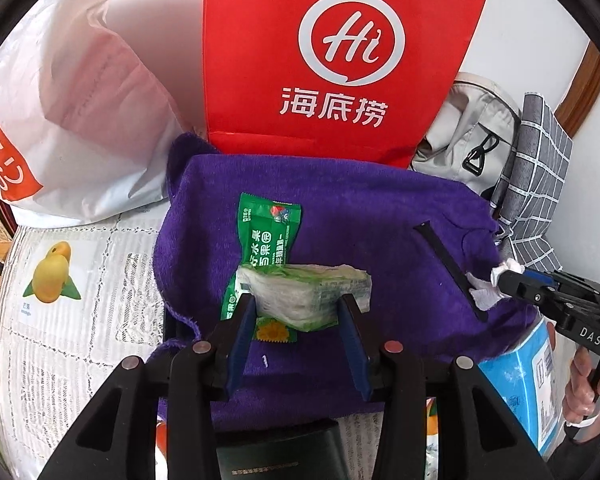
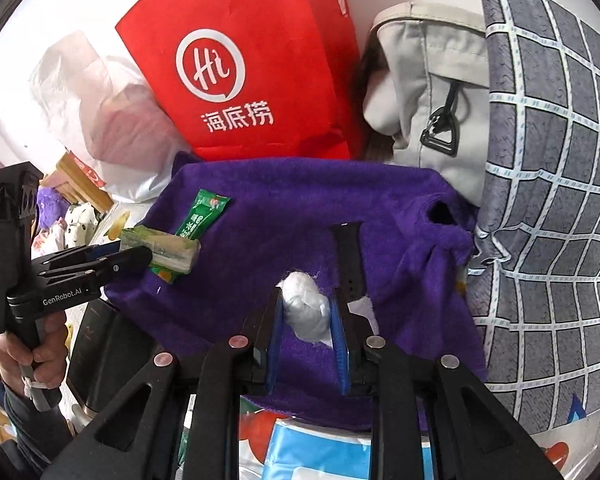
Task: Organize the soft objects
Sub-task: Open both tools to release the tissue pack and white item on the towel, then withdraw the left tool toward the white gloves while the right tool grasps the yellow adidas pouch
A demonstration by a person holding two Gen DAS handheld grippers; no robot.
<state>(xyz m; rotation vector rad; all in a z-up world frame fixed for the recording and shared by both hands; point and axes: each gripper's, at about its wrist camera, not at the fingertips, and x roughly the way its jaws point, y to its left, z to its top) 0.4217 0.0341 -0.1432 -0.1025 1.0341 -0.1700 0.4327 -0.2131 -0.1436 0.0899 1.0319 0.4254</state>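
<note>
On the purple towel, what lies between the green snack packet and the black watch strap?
Only bare purple towel lies between the green snack packet and the black watch strap; the right wrist view shows this stretch best.

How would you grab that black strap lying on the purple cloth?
Take the black strap across its narrow width, near the middle, coming straight down from above. It lies flat and thin on the soft purple cloth, so a claw can press into the cloth on either long edge. The near end sits close to the white wad in the right claw, so aim further up.
</note>
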